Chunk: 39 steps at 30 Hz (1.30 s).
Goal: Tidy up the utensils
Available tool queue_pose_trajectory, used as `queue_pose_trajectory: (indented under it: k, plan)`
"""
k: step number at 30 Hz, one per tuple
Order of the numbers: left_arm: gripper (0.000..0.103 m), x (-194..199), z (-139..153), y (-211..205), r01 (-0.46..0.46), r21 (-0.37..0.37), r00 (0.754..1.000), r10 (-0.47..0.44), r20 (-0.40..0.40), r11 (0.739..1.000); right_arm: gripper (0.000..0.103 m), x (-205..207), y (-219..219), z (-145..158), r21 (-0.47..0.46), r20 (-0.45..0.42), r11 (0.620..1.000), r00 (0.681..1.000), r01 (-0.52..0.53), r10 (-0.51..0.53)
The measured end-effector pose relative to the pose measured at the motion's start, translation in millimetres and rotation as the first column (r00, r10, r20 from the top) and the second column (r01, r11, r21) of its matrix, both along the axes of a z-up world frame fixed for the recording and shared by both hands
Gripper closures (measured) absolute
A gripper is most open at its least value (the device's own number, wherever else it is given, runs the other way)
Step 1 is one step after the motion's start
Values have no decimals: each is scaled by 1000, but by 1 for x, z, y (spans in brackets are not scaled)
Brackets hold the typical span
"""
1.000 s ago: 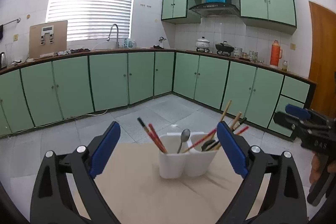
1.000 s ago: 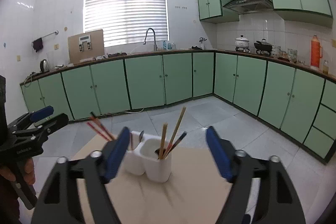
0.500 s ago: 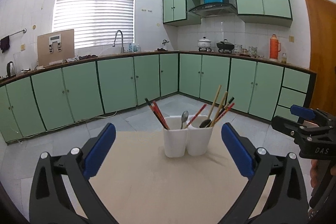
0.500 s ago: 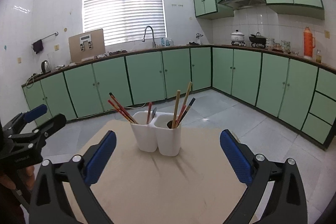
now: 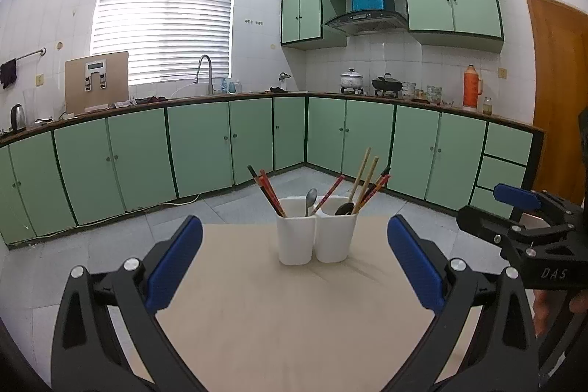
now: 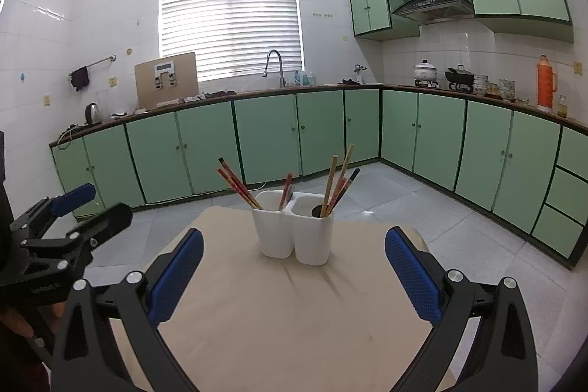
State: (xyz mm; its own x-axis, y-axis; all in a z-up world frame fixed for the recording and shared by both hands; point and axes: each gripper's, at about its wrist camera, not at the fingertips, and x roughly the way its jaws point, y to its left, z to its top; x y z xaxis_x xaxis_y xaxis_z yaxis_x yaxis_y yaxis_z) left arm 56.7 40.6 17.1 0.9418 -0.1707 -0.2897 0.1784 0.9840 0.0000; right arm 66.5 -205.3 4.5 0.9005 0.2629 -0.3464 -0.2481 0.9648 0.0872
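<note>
A white two-compartment utensil holder (image 5: 316,234) stands on a beige table (image 5: 286,318); it also shows in the right wrist view (image 6: 294,232). Its left cup holds red chopsticks (image 5: 267,188) and a metal spoon (image 5: 311,199). Its right cup holds wooden and red chopsticks (image 5: 364,177) and a dark spoon (image 5: 344,208). My left gripper (image 5: 294,263) is open and empty, short of the holder. My right gripper (image 6: 294,267) is open and empty, also short of it. Each gripper appears at the edge of the other's view.
The table (image 6: 286,318) stands in a kitchen with green cabinets (image 5: 205,157) along the walls and a tiled floor (image 6: 477,245) around it. A wooden door (image 5: 558,90) is at the right.
Both grippers have pulled back from the holder and risen a little. The holder looks further off and fully between the fingers in both views. Both stay open.
</note>
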Motion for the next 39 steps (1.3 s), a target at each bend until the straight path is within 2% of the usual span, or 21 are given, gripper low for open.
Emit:
queue_pose_trajectory:
  k: [16, 39]
  plan:
    - [5, -12, 9, -2, -8, -13, 1000, 8, 26, 1000, 6, -14, 9, 14, -1, 34, 1000, 999, -11, 11]
    - [5, -18, 10, 0, -4, -17, 999, 5, 32, 1000, 6, -15, 12, 16, -6, 37, 1000, 999, -11, 11]
